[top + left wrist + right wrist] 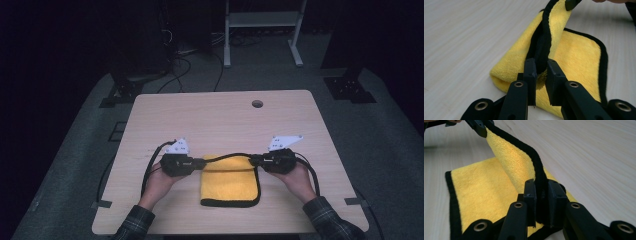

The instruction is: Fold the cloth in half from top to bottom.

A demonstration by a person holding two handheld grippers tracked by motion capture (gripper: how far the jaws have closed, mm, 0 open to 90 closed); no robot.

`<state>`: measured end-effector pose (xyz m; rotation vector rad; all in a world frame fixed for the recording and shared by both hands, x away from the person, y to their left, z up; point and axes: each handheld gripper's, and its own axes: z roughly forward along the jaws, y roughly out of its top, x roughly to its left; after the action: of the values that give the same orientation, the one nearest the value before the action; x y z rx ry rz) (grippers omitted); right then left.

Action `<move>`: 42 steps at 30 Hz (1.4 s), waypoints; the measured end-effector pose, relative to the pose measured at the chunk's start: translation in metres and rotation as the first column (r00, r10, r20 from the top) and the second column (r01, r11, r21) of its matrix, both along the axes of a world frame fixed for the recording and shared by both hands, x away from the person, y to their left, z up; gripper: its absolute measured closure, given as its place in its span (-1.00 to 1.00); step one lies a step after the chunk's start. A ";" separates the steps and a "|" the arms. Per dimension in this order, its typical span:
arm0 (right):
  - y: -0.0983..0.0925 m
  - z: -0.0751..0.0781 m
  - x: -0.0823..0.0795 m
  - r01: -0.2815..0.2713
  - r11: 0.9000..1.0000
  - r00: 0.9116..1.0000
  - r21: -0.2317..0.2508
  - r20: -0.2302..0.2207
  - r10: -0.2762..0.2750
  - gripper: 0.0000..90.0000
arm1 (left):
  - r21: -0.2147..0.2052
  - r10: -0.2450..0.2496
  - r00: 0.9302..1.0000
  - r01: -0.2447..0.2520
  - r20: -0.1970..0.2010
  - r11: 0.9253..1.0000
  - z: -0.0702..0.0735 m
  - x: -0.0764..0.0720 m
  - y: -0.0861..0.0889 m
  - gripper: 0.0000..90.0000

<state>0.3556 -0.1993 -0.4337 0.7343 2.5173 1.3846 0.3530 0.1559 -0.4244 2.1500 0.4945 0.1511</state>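
Left hand-held gripper [541, 72]: jaws clamped on the black-trimmed edge of the yellow cloth [576, 57]. Right hand-held gripper [541, 192]: jaws clamped on the same raised edge, at its other end. Cloth: folded, lying on the near middle of the wooden worktop [220, 115], far edge lifted between both grippers.

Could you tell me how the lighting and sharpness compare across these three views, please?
High view: dim, the room beyond the table nearly black, the yellow cloth still vivid. Left gripper view: bright and even, the cloth sharp. Right gripper view: equally bright, the far tabletop slightly soft.
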 end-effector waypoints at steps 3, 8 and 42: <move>0.002 -0.003 -0.009 -0.013 1.000 1.000 -0.019 -0.004 0.013 0.73 | 0.005 -0.013 1.000 0.013 -0.009 1.000 -0.003 -0.008 0.000 0.77; -0.001 -0.004 -0.020 -0.022 0.999 1.000 -0.029 -0.012 0.021 0.73 | 0.011 -0.039 0.999 0.040 -0.031 0.999 -0.005 -0.018 -0.002 0.77; -0.046 0.002 -0.072 -0.009 1.000 0.999 0.026 -0.035 0.010 0.58 | -0.019 -0.051 0.995 0.049 -0.085 0.999 -0.007 -0.045 0.016 0.58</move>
<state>0.2833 -0.2455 -0.4312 0.7588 2.5379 1.4219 0.3076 0.1722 -0.4312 2.1567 0.4885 0.0273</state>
